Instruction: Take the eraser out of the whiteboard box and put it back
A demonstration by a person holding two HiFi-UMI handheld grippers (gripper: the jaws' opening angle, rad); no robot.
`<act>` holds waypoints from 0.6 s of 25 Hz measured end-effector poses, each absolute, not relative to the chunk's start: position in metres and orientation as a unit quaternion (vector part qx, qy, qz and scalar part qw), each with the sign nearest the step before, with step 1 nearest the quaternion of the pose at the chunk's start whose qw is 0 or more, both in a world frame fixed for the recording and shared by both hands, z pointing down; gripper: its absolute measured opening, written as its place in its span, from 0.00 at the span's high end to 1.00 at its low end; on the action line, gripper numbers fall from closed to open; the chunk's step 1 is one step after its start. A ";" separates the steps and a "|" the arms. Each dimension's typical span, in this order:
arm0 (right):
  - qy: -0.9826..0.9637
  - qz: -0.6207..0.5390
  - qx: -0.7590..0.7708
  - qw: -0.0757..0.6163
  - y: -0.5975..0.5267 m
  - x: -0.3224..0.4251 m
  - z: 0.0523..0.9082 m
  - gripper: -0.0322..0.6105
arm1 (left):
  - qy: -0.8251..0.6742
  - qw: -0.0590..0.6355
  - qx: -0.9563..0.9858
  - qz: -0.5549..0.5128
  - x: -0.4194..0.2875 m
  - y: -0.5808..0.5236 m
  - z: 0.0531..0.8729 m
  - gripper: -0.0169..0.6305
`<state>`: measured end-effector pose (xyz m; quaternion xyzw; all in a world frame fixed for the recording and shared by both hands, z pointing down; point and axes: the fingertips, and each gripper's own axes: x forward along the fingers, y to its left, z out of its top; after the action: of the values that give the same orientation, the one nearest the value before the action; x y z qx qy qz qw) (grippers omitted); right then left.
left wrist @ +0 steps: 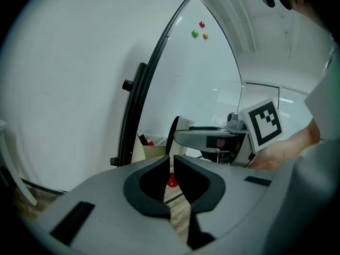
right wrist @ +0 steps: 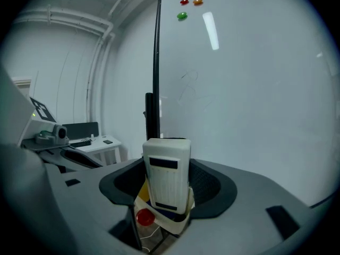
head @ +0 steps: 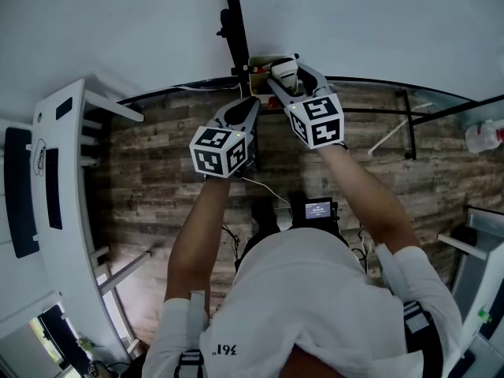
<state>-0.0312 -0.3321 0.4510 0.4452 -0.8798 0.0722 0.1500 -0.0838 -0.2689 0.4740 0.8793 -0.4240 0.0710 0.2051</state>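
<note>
While the person stands at the whiteboard (right wrist: 249, 89), the right gripper (right wrist: 167, 193) has its jaws closed on a white eraser (right wrist: 167, 177), which stands upright between them at the lower centre of the right gripper view. Directly beneath the eraser lies the cream whiteboard box (right wrist: 178, 224), with a red cap (right wrist: 144, 217) showing at its lower left; whether the eraser's lower end sits inside the box cannot be told. In the head view, the same gripper (head: 285, 75) and eraser (head: 283, 72) appear at the top centre, over the box (head: 258, 63), which is fixed beside the black frame post (head: 233, 22). The left gripper (left wrist: 171, 169) holds nothing: its jaws stand almost together, leaving only a thin slit through which a red cap (left wrist: 171, 181) is seen. In the head view it (head: 246, 110) hangs just below and to the left of the box. From the left gripper view, the right gripper's marker cube (left wrist: 264, 124) shows at centre right. Three magnets (right wrist: 184, 2), red, orange and green, cluster at the top of the whiteboard. A wood-plank floor (head: 157, 195) fills the middle of the head view.
</note>
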 end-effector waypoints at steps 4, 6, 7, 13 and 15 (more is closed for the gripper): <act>-0.873 0.068 0.464 0.130 -0.329 -0.031 0.453 0.53 | -0.424 0.209 0.878 0.070 -0.086 -0.269 0.476 0.96; -0.871 0.059 0.473 0.121 -0.327 -0.030 0.453 0.53 | -0.424 0.210 0.878 0.070 -0.085 -0.268 0.477 0.96; -0.869 0.054 0.477 0.117 -0.326 -0.029 0.453 0.53 | -0.423 0.211 0.878 0.070 -0.085 -0.267 0.478 0.96; -0.857 0.051 0.498 0.119 -0.322 -0.022 0.470 0.53 | -0.422 0.211 0.879 0.070 -0.086 -0.264 0.479 0.96; -0.853 0.057 0.504 0.123 -0.322 -0.018 0.477 0.53 | -0.422 0.211 0.879 0.070 -0.087 -0.264 0.478 0.96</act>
<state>-0.0185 -0.3218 0.4771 0.5036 -0.8533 0.0565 0.1229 -0.0869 -0.2635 0.4783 0.8790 -0.4219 0.0698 0.2108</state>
